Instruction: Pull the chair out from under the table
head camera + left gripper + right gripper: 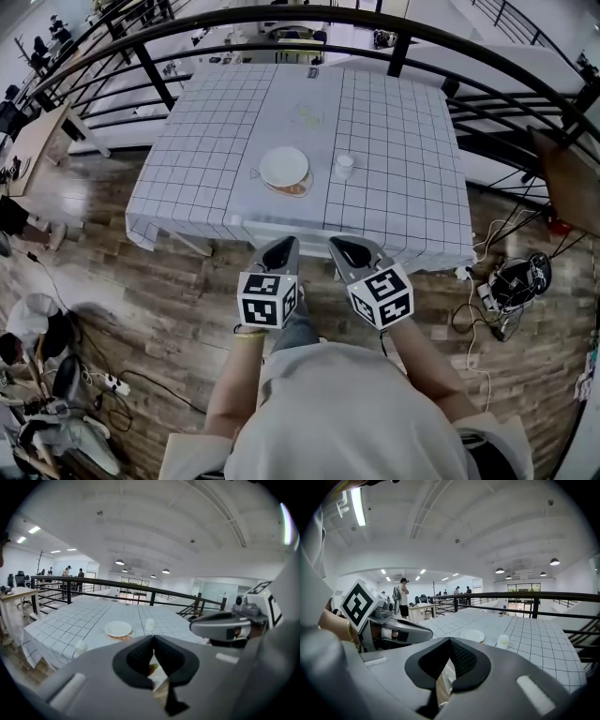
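Both grippers hover side by side just short of the near edge of the tabletop (394, 131), which is draped in a white cloth with a thin black grid. The left gripper (279, 251) has its grey jaws pressed together with nothing between them. The right gripper (352, 251) is likewise closed and empty. Each points forward and slightly down toward the hanging cloth. The chair cannot be made out in any view, as the cloth's hem covers the space under the near edge. On the tabletop, a round white plate (284, 167) rests on a brown mat, and a small white cup (344, 166) stands just beside it. A black metal railing (394, 33) curves behind the tabletop. Dark cables (511, 281) lie on the wooden plank floor (169, 309).
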Available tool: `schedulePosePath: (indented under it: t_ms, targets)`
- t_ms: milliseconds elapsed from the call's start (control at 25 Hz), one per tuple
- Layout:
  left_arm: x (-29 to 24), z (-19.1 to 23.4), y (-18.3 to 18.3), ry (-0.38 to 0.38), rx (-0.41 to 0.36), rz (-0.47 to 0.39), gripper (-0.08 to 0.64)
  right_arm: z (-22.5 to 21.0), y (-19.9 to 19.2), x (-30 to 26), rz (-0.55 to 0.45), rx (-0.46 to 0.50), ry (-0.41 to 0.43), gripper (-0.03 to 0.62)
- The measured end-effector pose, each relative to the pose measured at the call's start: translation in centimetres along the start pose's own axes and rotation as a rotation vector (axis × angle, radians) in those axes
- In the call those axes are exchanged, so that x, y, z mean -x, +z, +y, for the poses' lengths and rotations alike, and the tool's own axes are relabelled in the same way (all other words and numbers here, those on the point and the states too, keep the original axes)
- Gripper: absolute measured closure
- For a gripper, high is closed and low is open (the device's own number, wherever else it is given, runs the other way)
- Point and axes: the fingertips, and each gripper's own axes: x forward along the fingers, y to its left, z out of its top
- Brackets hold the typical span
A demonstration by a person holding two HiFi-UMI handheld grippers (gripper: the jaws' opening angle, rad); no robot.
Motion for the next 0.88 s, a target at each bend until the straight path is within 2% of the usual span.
schedulePosePath:
  t_ms: [400,520,640,720,880]
  targets:
    - [-4.3,3.0,0.0,-0.072,-0.060,0.092,0.549,-2.3,-1.2,-4.6,0.128,0.034,0.019,0.595]
    - [-5.5,3.6,-0.6,-0.109,-0.119,0.157,0.547,-3.0,-1.9,-5.6,0.175,0.046,0.030,0.594]
    - [-6.4,3.7,-1.2,-0.152,-0.202,0.214,0.491,-3.4,-2.6,-6.4,0.228,0.050,0.058,0.588]
    - [-6.7,3.7,-1.4,-0.175,-0.252,0.242,0.475,-3.3,-3.1,-6.8,0.263,0.055,0.089,0.515]
    - [-7.3,3.2,-2.2,-0.269,-0.342,0.310,0.425,-2.9,-4.3,-7.4,0.337,0.118,0.140,0.469]
